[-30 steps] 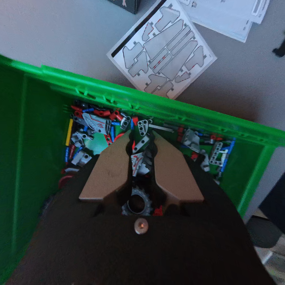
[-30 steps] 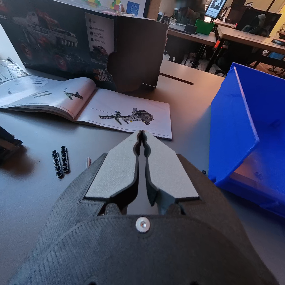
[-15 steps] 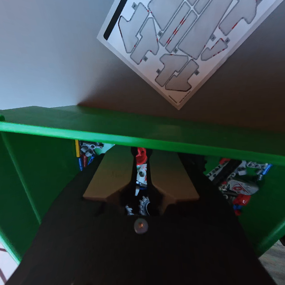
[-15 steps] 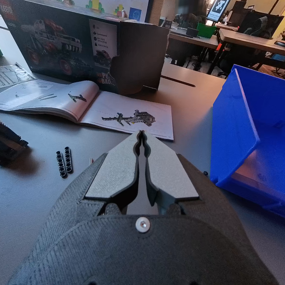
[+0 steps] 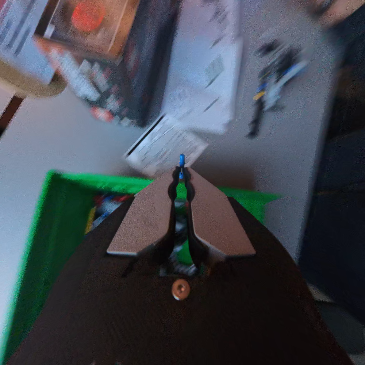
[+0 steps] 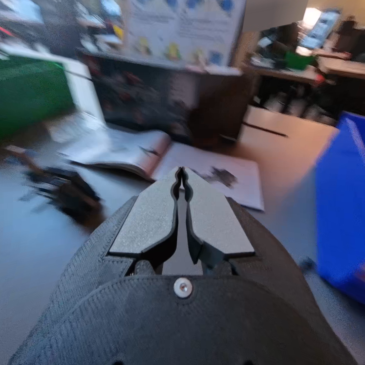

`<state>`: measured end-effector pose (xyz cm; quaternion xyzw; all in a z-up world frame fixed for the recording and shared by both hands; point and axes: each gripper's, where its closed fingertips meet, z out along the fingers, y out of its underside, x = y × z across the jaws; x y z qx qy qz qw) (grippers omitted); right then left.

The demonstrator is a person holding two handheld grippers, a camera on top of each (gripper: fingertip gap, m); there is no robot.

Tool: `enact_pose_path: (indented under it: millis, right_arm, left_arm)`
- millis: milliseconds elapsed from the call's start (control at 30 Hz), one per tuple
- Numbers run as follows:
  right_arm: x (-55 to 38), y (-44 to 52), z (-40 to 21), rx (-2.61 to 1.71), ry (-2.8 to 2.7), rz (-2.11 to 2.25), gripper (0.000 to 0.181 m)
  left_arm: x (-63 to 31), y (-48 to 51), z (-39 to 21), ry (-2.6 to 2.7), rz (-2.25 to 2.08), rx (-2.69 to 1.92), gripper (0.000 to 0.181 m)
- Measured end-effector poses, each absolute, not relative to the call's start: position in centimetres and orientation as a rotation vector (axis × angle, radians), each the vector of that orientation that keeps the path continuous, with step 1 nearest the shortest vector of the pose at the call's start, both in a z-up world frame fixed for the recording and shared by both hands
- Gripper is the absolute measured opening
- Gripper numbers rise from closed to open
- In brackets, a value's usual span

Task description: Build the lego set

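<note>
Left gripper (image 5: 181,171): clamped on blue pin (image 5: 181,162), above far rim of green bin (image 5: 59,207). Right gripper (image 6: 181,171): fingertips closed, empty, blue bin (image 6: 339,197) right, bare table (image 6: 39,246) left.

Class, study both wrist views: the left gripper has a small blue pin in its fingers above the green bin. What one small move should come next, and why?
Probably carry the blue pin toward the partly built model on the table. The left gripper is shut on the pin and above the green bin, so picking is done. The right gripper is shut and holds nothing.
</note>
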<state>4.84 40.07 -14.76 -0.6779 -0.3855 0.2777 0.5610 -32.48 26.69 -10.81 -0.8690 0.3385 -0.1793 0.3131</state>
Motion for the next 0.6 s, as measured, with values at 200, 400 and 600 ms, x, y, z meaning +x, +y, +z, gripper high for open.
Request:
enact_pose_path:
  millis: [200,400,600]
  right_arm:
    - [-7.8,27.8,-5.9,-1.255,-1.128,1.293,0.0]
    - [-14.3,21.7,-4.2,-1.167,-1.285,1.528,0.011]
    - [-14.5,21.2,-4.8,-1.178,-1.247,1.54,0.004]
  left_arm:
    - [-21.8,22.7,-3.6,0.855,-0.815,-1.917,0.002]
    - [-15.2,20.9,-4.8,0.861,-0.981,-1.857,0.002]
    - [-13.0,21.1,-5.9,0.828,-1.042,-1.869,0.003]
